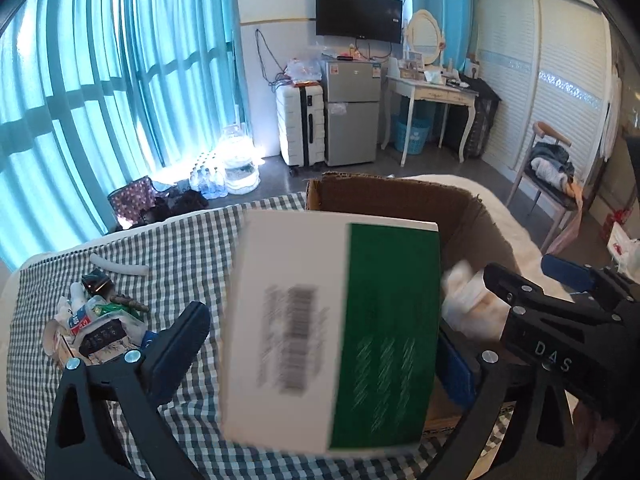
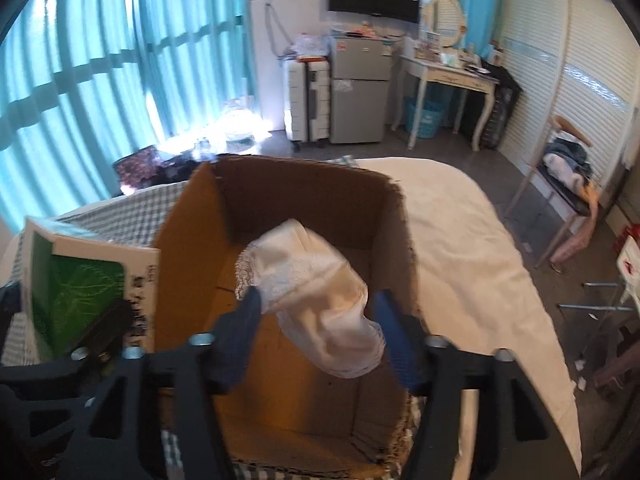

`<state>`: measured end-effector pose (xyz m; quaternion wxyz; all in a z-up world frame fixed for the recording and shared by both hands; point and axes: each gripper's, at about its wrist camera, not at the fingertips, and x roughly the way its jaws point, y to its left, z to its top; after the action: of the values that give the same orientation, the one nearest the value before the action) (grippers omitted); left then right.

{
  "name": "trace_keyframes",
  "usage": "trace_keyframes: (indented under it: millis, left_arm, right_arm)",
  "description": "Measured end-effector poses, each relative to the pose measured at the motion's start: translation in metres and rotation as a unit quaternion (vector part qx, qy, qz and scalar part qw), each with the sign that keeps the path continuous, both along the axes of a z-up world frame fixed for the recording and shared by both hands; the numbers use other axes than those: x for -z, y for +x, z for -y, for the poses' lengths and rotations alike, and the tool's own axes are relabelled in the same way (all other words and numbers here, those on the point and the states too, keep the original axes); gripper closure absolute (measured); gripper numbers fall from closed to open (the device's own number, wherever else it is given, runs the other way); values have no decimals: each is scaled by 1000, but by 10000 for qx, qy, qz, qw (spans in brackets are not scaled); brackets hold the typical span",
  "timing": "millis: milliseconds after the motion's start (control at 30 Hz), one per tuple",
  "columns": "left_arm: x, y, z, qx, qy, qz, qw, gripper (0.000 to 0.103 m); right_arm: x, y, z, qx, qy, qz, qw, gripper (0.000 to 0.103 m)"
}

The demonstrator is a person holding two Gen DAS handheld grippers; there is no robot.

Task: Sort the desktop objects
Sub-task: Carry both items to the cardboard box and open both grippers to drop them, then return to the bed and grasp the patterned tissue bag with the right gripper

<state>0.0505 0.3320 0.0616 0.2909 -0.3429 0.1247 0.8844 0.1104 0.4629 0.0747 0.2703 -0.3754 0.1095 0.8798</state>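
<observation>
Over the open cardboard box point(image 2: 304, 184) on the checked bedcover point(image 1: 192, 240), both tongs are standing wide. The left gripper point(image 1: 320, 344) is straddling a blurred white-and-green carton point(image 1: 332, 332) without pressing on it. The right gripper point(image 2: 316, 320) is flanking a white cloth point(image 2: 316, 292) above the box's floor, pads apart from it.

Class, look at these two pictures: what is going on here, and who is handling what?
Someone is sorting clutter off a checked cloth into a cardboard box, with a gripper in each hand. The left gripper is open with a blurred green and white carton between its fingers, beside the box. The right gripper is open over the box, a white cloth between its fingers; contact is unclear. A pile of small items remains on the checked cloth.
</observation>
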Motion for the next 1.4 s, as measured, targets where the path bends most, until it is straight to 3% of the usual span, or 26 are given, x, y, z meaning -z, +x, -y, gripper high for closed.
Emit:
trace_keyframes:
  millis: [200,500,667,867,1067,1233,1400]
  left_arm:
    - [-11,6,5,93,148,-47,9998,0]
    - [-28,1,34,-85,264,-179,9995,0]
    - [-31,-14,85,-466,-15,-353,9983,0]
    - [-37,-37,173,-1284,-305,-623,9893,0]
    - [-23,-53,250,-1895,-554,-702,9778,0]
    - [-1,-70,290,-2068,-572,-550,9752,0]
    - [37,-95,326,-2370,-245,-140,9711,0]
  right_arm:
    - [-4,7,-7,-38,-244,-162,9996,32]
    - [-17,1,3,-77,-105,-267,9996,32]
    - [-24,3,16,-255,66,-451,9986,32]
    - [-24,-6,45,-615,74,-636,9960,32]
    - [-27,-31,98,-1182,270,-578,9909,32]
    - [-27,-52,145,-1684,148,-646,9835,32]
    - [-15,-77,185,-2146,-79,-680,9743,32]
